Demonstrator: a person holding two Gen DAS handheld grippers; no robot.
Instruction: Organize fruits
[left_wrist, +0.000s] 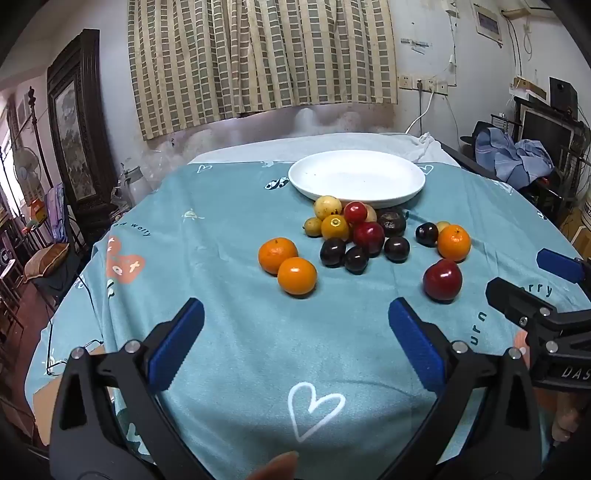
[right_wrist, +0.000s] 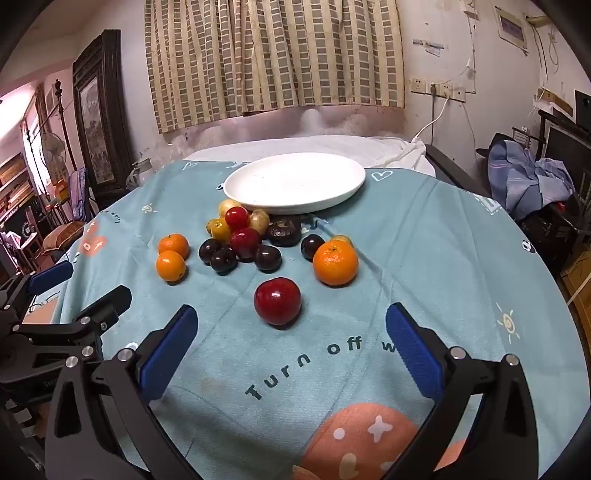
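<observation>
Your left gripper (left_wrist: 295, 325) has its jaws wide apart and holds nothing; it hovers over the teal cloth (left_wrist: 229, 369) near the front edge of the table. Your right gripper (right_wrist: 291, 332) is spread in the same way, also with nothing between the blue pads.

The white plate (left_wrist: 402, 197) stands toward the far edge of the table, and no fruit lies in it. All the fruits are on the cloth in front of it. A tight cluster of yellow, red and dark fruits (left_wrist: 354, 232) touches the near rim of the plate. Two oranges (left_wrist: 287, 266) lie together left of the cluster, touching each other. One orange (left_wrist: 453, 242) lies to the right, beside a dark plum (left_wrist: 426, 234). A red apple (right_wrist: 277, 301) sits alone, nearest to the front edge.

In the right wrist view this apple lies almost straight ahead between the fingers, while in the left wrist view it is off to the right, just beside the tip of your other gripper. The left view puts the two oranges ahead instead. The wrinkled dark fruit (right_wrist: 283, 230) near the plate may be a passion fruit, but the view is too small to be sure. Only the left view shows a fingertip (left_wrist: 277, 465) at the bottom edge.
</observation>
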